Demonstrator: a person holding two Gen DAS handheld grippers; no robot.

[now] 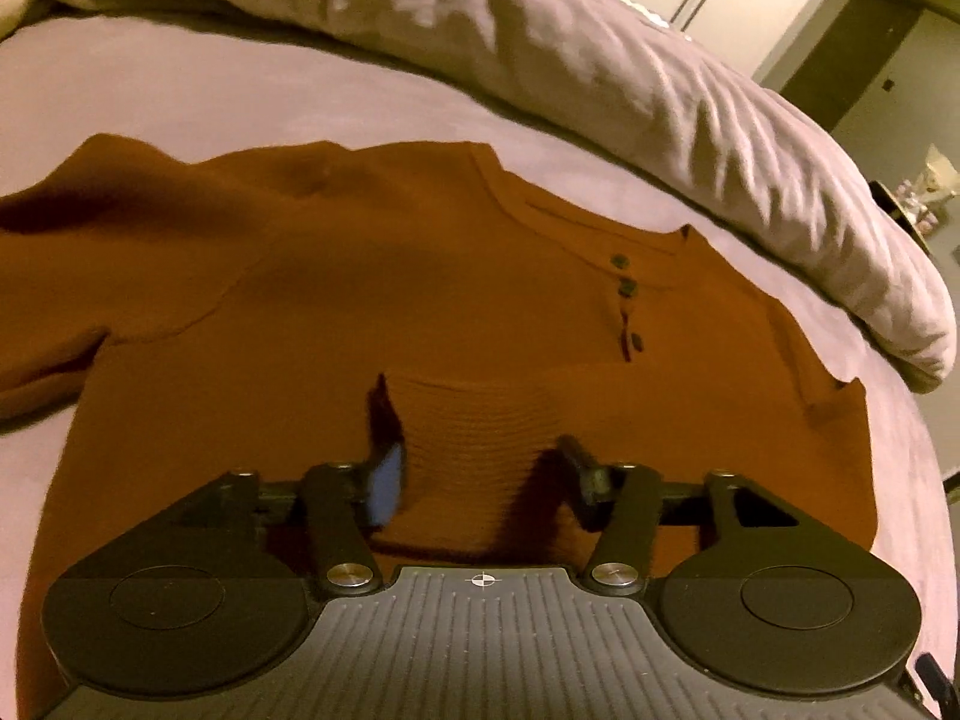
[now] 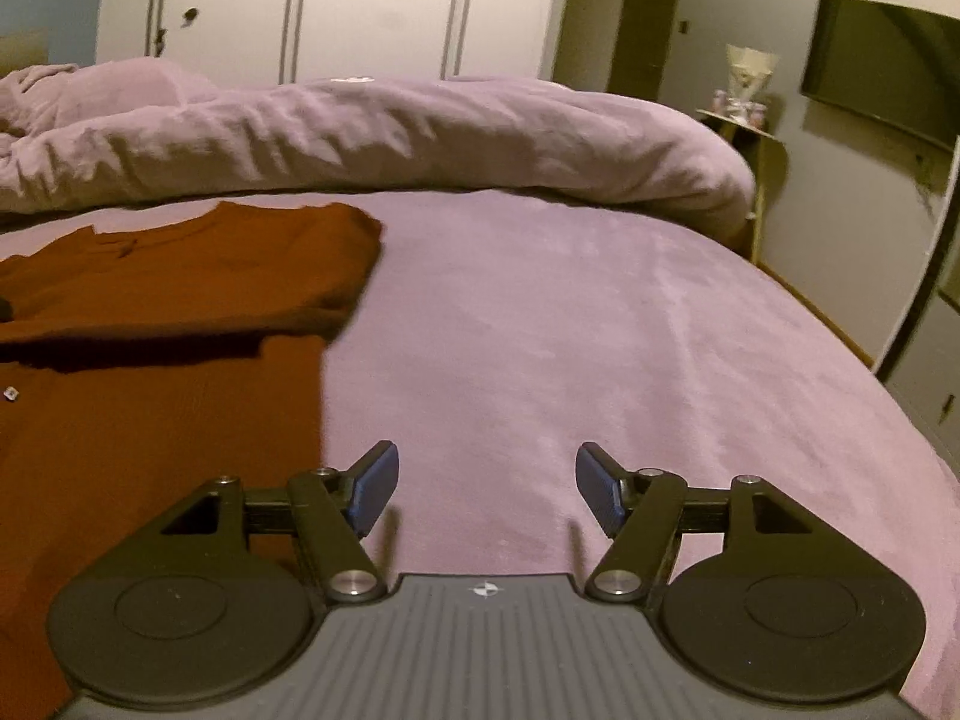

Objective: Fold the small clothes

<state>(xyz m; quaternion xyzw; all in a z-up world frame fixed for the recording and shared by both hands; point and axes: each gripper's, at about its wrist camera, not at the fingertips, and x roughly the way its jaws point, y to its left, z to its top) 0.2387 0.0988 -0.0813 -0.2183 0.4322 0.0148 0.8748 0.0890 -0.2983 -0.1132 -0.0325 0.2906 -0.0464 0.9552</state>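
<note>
Left gripper (image 1: 480, 468) is pitched steeply down over the rust-brown shirt (image 1: 372, 276), low over the fabric. Jaws partly apart; a raised fold of the shirt's ribbed knit sits between the fingers. The blue pad of one finger (image 1: 384, 483) is just beside the fold's edge and the other finger is hard to read against the dark cloth, so actual pad contact can't be confirmed; it looks like a loose gap, not a pinch.

Right gripper (image 2: 486, 480) is tilted down more gently, over bare bed sheet (image 2: 600, 330), just off the shirt's right-hand side edge. Jaws wide apart, nothing between them, both blue pads clear of the sheet.

The shirt lies mostly flat on the mauve sheet, in the near half of the bed. In the left wrist view the collar and the button placket (image 1: 627, 300) face up, toward the far side, with one sleeve spread out to the left edge of the picture. In the right wrist view the other sleeve (image 2: 288, 264) is folded in across the body, leaving a straight side edge that runs toward the gripper.

A bunched duvet (image 1: 600, 72) lies across the far side of the bed, beyond the shirt and not touching it. A white wardrobe (image 2: 372, 6) stands behind the bed.
</note>
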